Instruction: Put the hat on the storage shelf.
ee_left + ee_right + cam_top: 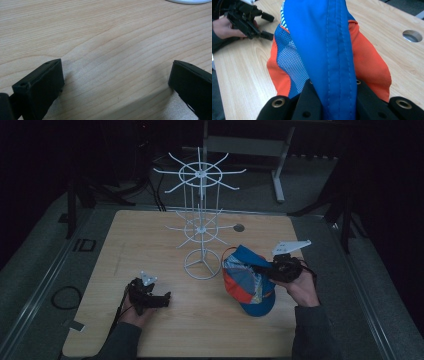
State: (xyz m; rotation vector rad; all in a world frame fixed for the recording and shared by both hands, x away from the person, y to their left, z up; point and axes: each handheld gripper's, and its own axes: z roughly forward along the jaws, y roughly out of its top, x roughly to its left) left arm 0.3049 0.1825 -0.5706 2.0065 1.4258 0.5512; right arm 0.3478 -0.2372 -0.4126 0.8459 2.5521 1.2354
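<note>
A blue and orange cap (248,280) with mesh panels lies on the wooden table right of the white wire rack (201,220). My right gripper (260,269) is shut on the cap; in the right gripper view a fold of the cap's blue fabric (329,50) is pinched between the two black jaws. My left gripper (167,299) rests low over the table at the front left, open, with bare wood between its fingers (40,82).
The rack's round white base (201,264) stands mid-table, its edge (190,1) showing in the left gripper view. Thin hooks stick out from its two tiers. A round cable hole (239,227) sits behind the cap. Dark stands surround the table's far side.
</note>
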